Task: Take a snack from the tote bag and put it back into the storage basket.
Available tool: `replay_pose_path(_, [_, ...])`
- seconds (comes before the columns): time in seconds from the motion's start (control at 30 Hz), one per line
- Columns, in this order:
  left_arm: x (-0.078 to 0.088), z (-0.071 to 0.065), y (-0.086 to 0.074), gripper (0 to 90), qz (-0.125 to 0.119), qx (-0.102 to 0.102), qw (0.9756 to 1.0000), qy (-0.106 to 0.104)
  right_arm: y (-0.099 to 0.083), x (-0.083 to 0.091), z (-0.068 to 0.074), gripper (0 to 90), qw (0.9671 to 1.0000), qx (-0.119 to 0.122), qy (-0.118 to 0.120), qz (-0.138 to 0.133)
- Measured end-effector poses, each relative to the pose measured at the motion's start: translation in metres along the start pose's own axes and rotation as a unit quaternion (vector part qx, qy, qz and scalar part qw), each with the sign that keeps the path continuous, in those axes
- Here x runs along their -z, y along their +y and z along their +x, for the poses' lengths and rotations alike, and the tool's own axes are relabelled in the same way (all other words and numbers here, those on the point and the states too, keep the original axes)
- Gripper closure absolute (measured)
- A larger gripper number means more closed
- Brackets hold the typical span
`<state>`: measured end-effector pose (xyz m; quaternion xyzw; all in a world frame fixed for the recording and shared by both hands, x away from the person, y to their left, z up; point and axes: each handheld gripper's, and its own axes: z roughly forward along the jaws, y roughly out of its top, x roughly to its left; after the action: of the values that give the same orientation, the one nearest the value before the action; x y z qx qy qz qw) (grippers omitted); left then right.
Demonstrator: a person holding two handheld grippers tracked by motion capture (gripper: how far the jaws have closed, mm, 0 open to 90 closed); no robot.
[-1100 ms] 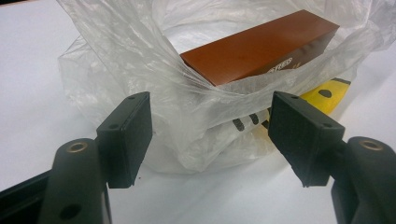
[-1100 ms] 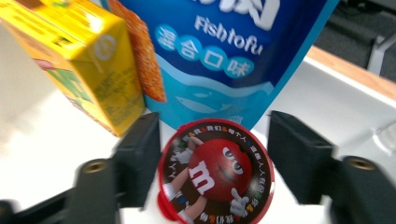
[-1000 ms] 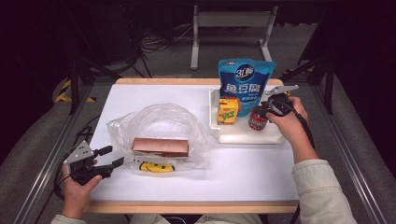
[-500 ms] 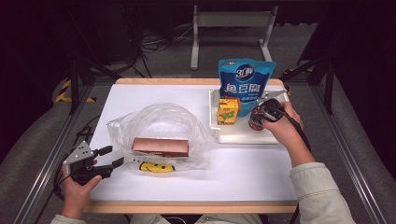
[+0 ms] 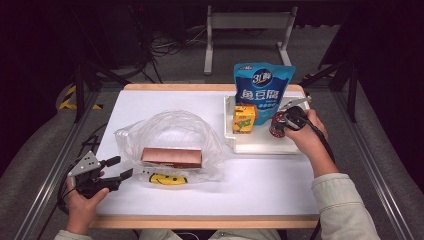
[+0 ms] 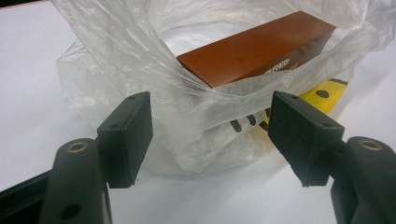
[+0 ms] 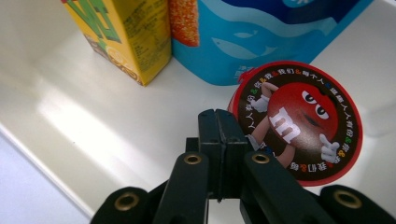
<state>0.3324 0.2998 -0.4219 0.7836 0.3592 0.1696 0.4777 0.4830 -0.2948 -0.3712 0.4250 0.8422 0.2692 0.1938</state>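
Now, right hand-held gripper [image 7: 218, 121] closed, beside candy cup [image 7: 299, 126]

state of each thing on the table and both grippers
plastic bag: mouth open, lying on table
brown box: flat inside the bag
candy cup: lid on, upright in tray
juice carton: upright
blue pouch: standing
left gripper: open
right gripper: shut, empty

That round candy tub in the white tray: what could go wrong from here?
The right gripper is shut empty beside the candy tub, so a push could tip it or knock it into the yellow carton. The upright blue pouch behind might topple. Over at the plastic bag, the open left gripper could snag the thin film.
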Motion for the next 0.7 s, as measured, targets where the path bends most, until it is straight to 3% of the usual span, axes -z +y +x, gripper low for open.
replay_pose_path(0.7, [-0.001, 0.000, 0.000, 31.3, 0.001, 0.000, 1.0000, 0.001, -0.006, 0.000, -0.024, 90.0, 0.9980, -0.032, -0.050, 0.019])
